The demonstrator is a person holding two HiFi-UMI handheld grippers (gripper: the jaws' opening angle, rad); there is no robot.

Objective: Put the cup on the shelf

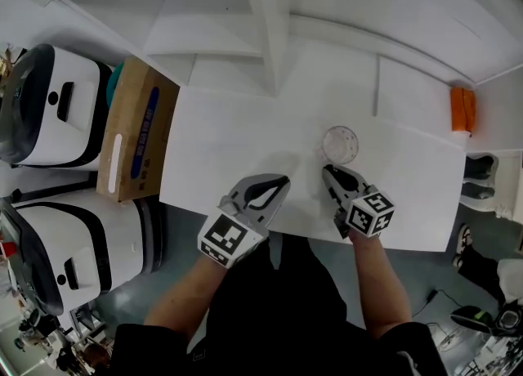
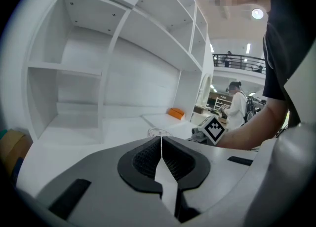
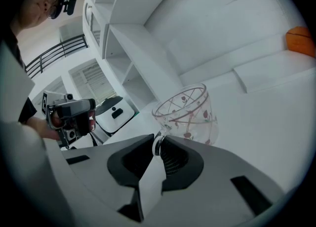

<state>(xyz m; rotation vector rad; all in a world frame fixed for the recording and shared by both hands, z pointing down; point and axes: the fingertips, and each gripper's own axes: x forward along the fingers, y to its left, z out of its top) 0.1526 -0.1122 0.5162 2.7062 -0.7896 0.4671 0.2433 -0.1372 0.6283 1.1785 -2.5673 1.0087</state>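
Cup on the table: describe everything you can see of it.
The cup is clear glass with a red flower print and thin red lines, and looks empty. Its small loop handle is clamped between the jaws of the right gripper. It appears to stand mouth up on the white table, in front of the shelf unit. Nothing else touches it.

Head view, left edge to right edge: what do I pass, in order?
White appliances → cardboard box → left gripper → glass cup → orange block.
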